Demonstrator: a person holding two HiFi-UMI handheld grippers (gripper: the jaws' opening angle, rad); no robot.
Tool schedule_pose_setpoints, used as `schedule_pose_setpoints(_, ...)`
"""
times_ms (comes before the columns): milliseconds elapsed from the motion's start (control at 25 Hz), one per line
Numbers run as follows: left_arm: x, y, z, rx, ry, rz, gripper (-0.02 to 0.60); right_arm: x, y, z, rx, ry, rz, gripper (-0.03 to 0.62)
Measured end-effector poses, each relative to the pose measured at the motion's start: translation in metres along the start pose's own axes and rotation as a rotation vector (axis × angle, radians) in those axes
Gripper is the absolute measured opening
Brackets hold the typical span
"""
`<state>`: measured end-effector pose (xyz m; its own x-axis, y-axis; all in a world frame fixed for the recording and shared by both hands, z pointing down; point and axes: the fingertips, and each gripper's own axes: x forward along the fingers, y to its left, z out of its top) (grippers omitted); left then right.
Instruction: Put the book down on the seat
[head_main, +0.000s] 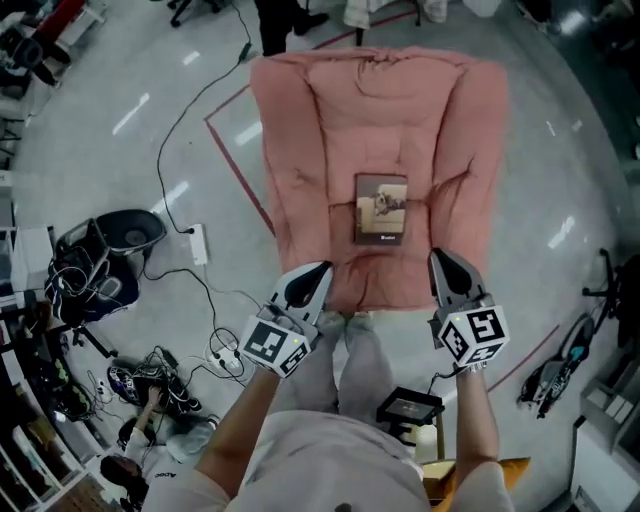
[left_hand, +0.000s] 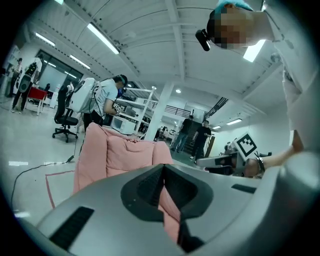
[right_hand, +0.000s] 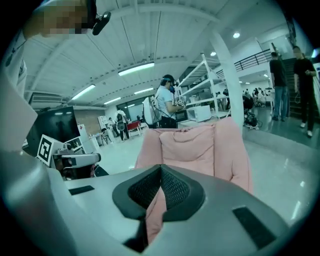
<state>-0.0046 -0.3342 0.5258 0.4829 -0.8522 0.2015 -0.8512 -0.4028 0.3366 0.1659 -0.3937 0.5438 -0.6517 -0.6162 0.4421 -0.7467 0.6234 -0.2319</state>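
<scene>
A brown book (head_main: 381, 208) lies flat on the seat of the pink padded armchair (head_main: 300, 150), cover up, with nothing touching it. My left gripper (head_main: 318, 272) hangs just before the seat's front edge, left of the book, its jaws together and empty. On the other side my right gripper (head_main: 441, 258) is held at about the same height, shut with nothing in it. The left gripper view shows the closed tips (left_hand: 163, 167) facing the armchair (left_hand: 115, 155). Likewise the right gripper view has its closed tips (right_hand: 161, 169) aimed at the armchair (right_hand: 190, 145).
Cables and a white power strip (head_main: 197, 243) lie on the floor to the left, beside a black bag (head_main: 110, 250). Red tape (head_main: 240, 170) lines the floor by the chair. A small black device (head_main: 408, 408) sits near my feet. People (left_hand: 202, 137) stand further back.
</scene>
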Motion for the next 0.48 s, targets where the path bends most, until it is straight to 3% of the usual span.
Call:
schedule_pose_setpoints(240, -0.034, -0.023, 0.047, 0.023, -0.042, -0.001, 0.008, -0.079, 0.016, 0.056, -0.034, -0.13, -0.052, 0.028)
schedule_pose_setpoints(480, -0.06, -0.053, 0.094, 0.103, -0.096, -0.037, 0.009, -0.144, 0.021, 0.086, -0.043, -0.194, -0.098, 0.028)
